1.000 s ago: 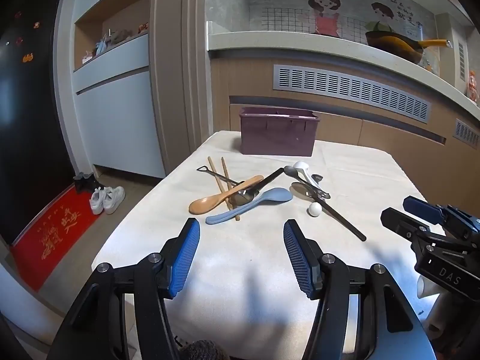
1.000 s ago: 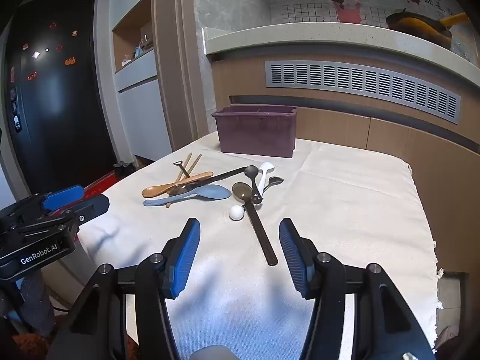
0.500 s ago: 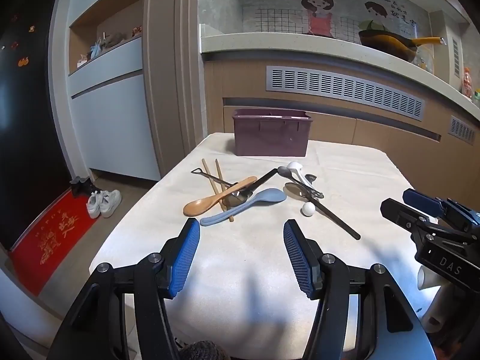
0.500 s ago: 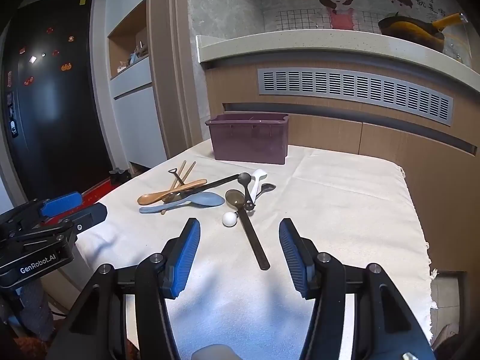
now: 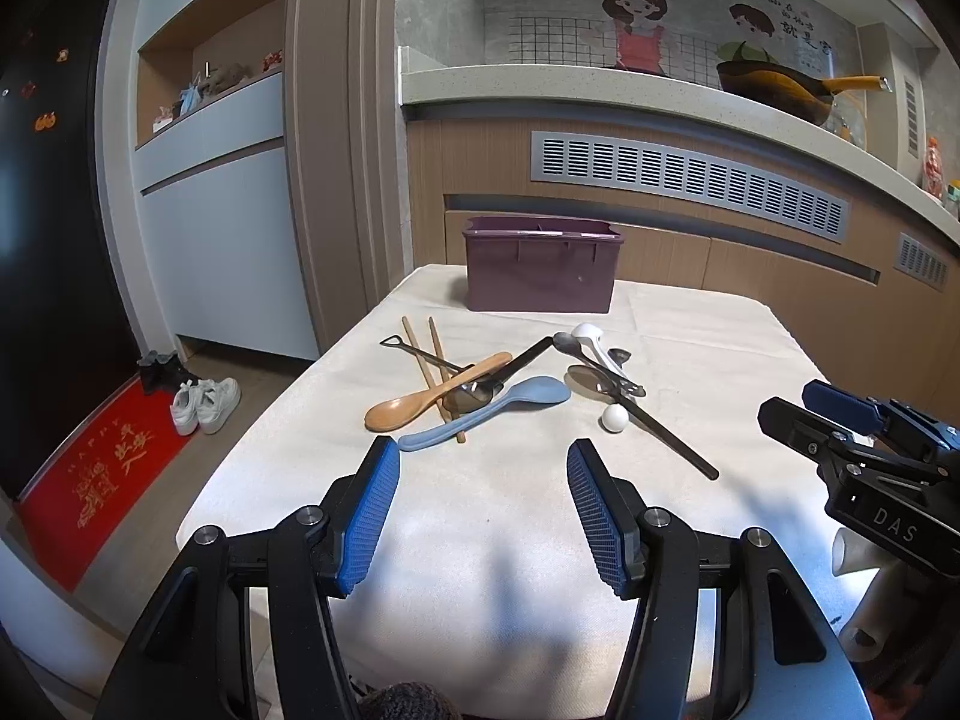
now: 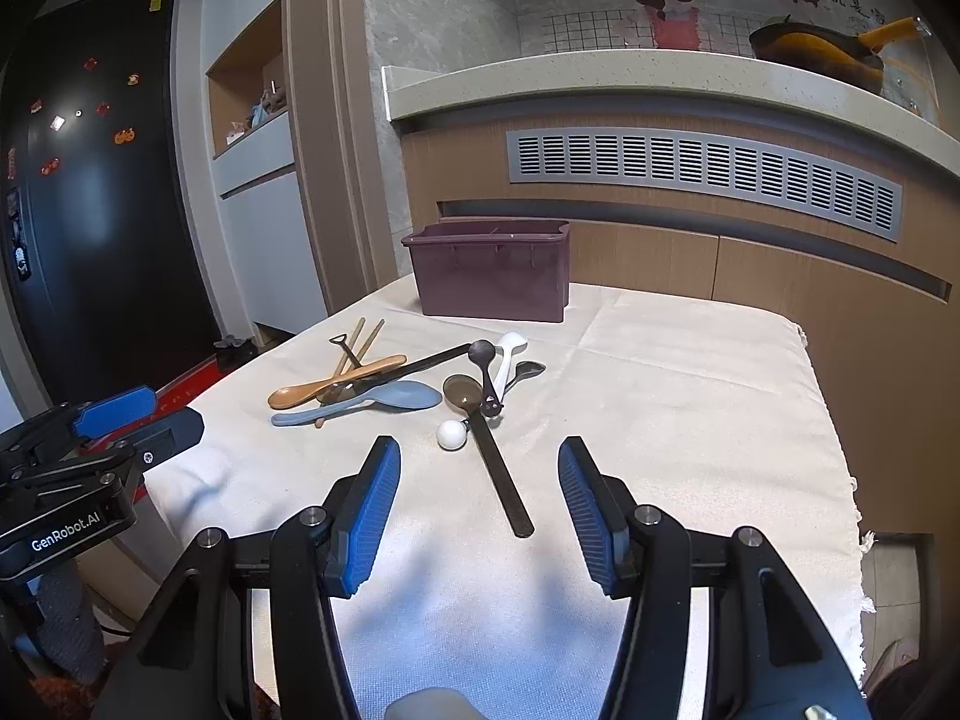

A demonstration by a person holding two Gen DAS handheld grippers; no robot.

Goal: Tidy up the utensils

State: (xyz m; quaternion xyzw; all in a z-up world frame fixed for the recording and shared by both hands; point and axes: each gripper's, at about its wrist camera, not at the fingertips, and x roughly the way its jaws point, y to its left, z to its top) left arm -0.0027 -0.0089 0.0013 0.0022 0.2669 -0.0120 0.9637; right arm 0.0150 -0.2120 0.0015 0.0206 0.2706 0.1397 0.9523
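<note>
Both grippers are hanging over the near end of the table [image 5: 708, 324], which is wearing a cream cloth; the left gripper [image 5: 483, 510] is holding its blue-padded fingers [image 5: 369, 516] wide apart with nothing between them, and the right gripper [image 6: 480, 507] is doing the same, spread wide and carrying nothing; each is showing at the edge of the other's view, the two sitting side by side but apart.

The utensils are lying in a loose heap in the middle of the cloth, ahead of both grippers and not touching either; a wooden spoon [image 5: 420, 405] is lying bowl toward the near left, crossing a pair of chopsticks [image 5: 429, 360]; a pale blue spoon [image 5: 486, 411] is lying just in front of it, its bowl pointing right; a dark metal spoon [image 5: 471, 397] is sitting tucked under these, with a slim metal handle [image 5: 420, 353] that ends in a small loop running out to the left; a little to the right a second cluster is resting, with a white spoon [image 5: 594, 342], a small grey metal spoon [image 5: 567, 341] and a long dark ladle [image 6: 489, 441] whose handle is pointing back toward the right gripper; a small white ball [image 6: 451, 435] is lying touching that handle's left side.

A purple bin [image 5: 540, 270] is standing upright at the far end of the table, well apart from the heap; whether anything is lying inside it I cannot tell.

Behind it a counter [image 5: 600, 90] is carrying a pan [image 5: 780, 90]; white shoes [image 5: 204, 405] and a red mat [image 5: 102, 468] are lying on the floor to the left.
</note>
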